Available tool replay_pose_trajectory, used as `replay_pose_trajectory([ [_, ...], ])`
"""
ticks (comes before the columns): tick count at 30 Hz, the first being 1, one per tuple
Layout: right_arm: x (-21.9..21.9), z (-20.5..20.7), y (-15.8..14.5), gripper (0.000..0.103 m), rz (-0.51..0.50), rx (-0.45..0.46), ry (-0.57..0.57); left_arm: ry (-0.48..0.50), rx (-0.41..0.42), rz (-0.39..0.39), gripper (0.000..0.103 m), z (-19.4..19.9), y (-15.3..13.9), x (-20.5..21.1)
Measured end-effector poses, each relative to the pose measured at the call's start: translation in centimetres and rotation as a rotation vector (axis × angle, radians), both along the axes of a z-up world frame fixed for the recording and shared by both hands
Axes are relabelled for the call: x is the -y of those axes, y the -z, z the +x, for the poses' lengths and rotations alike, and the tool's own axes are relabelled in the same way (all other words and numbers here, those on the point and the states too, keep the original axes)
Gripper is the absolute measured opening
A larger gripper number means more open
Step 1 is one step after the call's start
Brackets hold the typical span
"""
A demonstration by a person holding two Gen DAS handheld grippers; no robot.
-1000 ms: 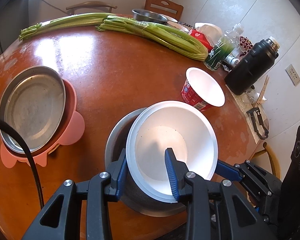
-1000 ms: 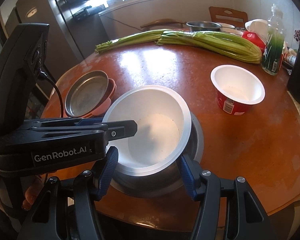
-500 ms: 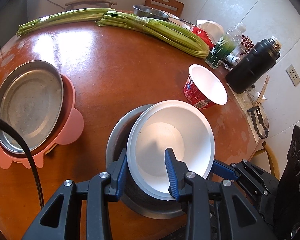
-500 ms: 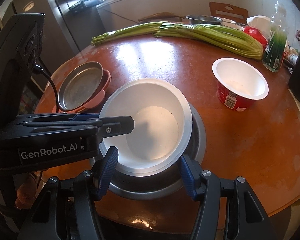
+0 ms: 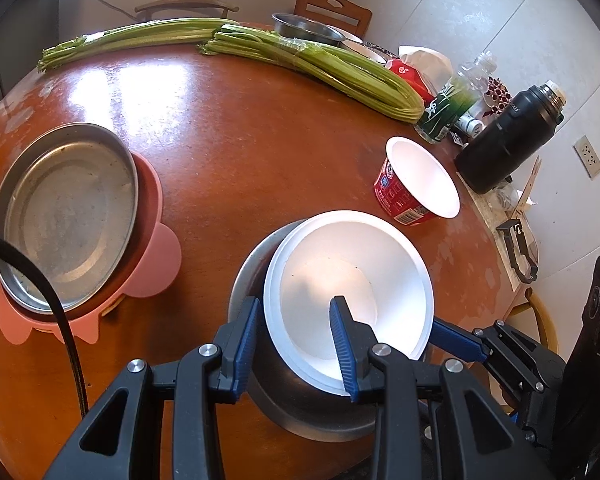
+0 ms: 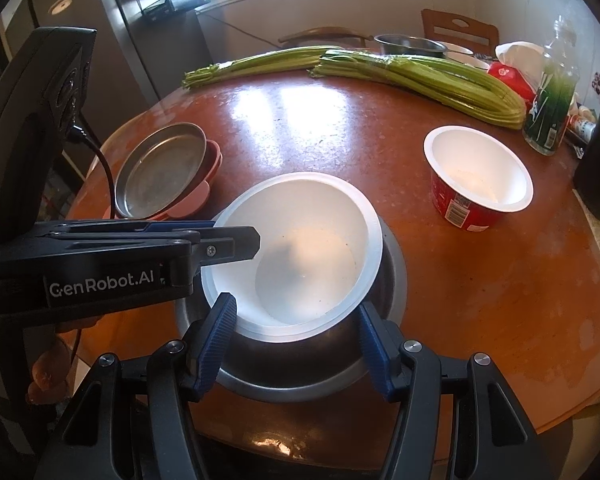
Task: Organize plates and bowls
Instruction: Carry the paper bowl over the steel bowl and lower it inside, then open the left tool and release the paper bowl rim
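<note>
Metal plate: the round shallow steel plate (image 5: pixel 66 216) lies on the flat pink plate with rounded ears (image 5: pixel 158 258), at the left side of the round brown wooden bench (image 5: pixel 228 136).
Left tool: the left tool (image 5: pixel 294 344) grips the near rim of the white foam bowl (image 5: pixel 350 280), one finger outside the wall and one inside.
White bowl: it sits tilted inside the larger round steel bowl (image 6: pixel 392 280), near the front edge of the bench, not yet level.
Right tool: the right tool (image 6: pixel 296 340) is open; its fingers stand on both sides of the two bowls and seem to touch nothing.
Red cup: the red paper cup with white inside (image 6: pixel 478 178) stands apart at the right, not yet stacked.
Advice: lower the white bowl slowly until its rim is level, then release; hold the steel bowl steady, because foam is light and crushes easily.
</note>
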State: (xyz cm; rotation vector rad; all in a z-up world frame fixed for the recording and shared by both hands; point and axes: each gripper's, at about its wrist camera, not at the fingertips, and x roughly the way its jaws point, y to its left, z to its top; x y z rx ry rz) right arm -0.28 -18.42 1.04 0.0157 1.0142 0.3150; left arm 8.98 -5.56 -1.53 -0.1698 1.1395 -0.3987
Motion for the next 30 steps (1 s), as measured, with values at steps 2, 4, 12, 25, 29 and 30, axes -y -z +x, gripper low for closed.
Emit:
replay_pose_trajectory([
  [2,0.1,-0.1,-0.4,0.062,0.013,0.01,-0.001,-0.001,0.002,-0.005,0.036,0.0,-0.1,-0.1],
  [4,0.2,-0.2,-0.6,0.062,0.015,0.016,0.001,-0.002,0.009,-0.004,0.036,-0.1,-0.3,-0.2],
  [12,1.1,-0.3,-1.0,0.062,0.018,0.031,0.034,0.0,0.03,-0.014,0.036,-0.4,-0.8,-0.6],
  [25,2.1,-0.4,-1.6,0.062,0.032,0.057,0.06,-0.004,0.089,0.005,0.036,-1.4,-2.6,-0.7],
  [29,2.4,-0.4,-1.8,0.062,0.043,0.065,0.072,-0.011,0.094,0.011,0.037,-1.4,-2.7,-0.8],
  [30,2.5,-0.4,-1.8,0.062,0.043,0.069,0.075,-0.013,0.096,0.013,0.038,-1.4,-2.8,-0.8],
])
